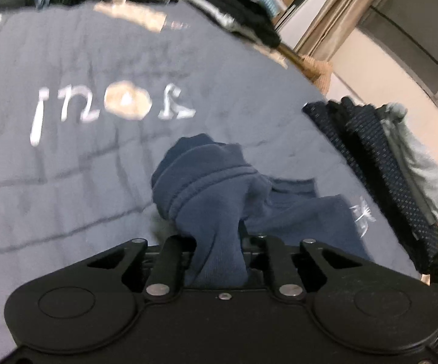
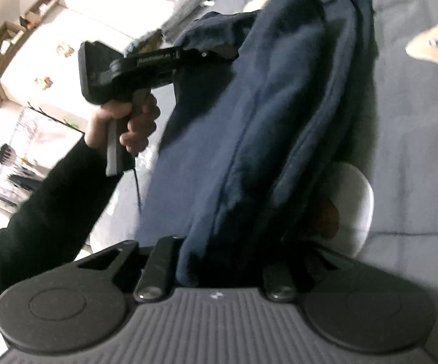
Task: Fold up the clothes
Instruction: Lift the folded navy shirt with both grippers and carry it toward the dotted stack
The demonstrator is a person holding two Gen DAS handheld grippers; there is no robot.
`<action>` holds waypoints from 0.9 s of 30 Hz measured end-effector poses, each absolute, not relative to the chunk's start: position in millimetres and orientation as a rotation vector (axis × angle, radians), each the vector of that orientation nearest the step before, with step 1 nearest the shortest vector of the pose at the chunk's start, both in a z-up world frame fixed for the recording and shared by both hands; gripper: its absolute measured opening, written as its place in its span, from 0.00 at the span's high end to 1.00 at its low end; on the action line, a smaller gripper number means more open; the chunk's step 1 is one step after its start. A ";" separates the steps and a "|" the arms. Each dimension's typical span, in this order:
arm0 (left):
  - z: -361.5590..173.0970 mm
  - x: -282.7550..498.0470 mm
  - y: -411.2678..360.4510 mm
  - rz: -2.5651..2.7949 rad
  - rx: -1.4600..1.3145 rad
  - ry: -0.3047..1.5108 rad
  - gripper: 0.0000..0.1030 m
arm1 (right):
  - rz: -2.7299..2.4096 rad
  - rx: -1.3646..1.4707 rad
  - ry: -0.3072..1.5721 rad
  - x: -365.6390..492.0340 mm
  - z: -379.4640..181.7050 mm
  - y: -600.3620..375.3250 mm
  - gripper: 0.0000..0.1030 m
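navy knit fabric, the garment (image 1: pixel 219 182), lies bunched on a grey quilted bedspread (image 1: pixel 67 182) and is pinched at 2 places. the left gripper (image 1: pixel 219 254) is closed on a ribbed cuff or hem of it, the cloth running up between its narrow jaws and folding over in a lump just ahead. the right gripper (image 2: pixel 222 261) is clamped on another edge of the same garment (image 2: pixel 249 121), which hangs stretched between the 2 tools. in the right wrist view the left hand (image 2: pixel 128 124), in a black sleeve (image 2: pixel 43 212), grips the other tool's handle beside the cloth.

around it: white lettering (image 1: pixel 106 106) printed on the bedspread, a stack of folded dark dotted and grey clothes (image 1: pixel 385 166) near the bed's right edge, more dark clothing piled (image 1: pixel 219 0) along the far edge, and a beige curtain (image 1: pixel 334 15) beyond. a white round print (image 2: pixel 355 206) shows on the cover just under the hanging fabric, partly hidden by it.
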State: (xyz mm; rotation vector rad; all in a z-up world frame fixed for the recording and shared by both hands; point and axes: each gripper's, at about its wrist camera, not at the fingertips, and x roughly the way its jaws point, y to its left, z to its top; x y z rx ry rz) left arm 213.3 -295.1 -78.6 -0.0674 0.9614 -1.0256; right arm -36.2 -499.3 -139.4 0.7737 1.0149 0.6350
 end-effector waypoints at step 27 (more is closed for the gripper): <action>168.7 54.6 -560.1 -1.432 -0.028 0.482 0.88 | 0.417 0.649 0.761 -103.4 67.2 -699.1 0.86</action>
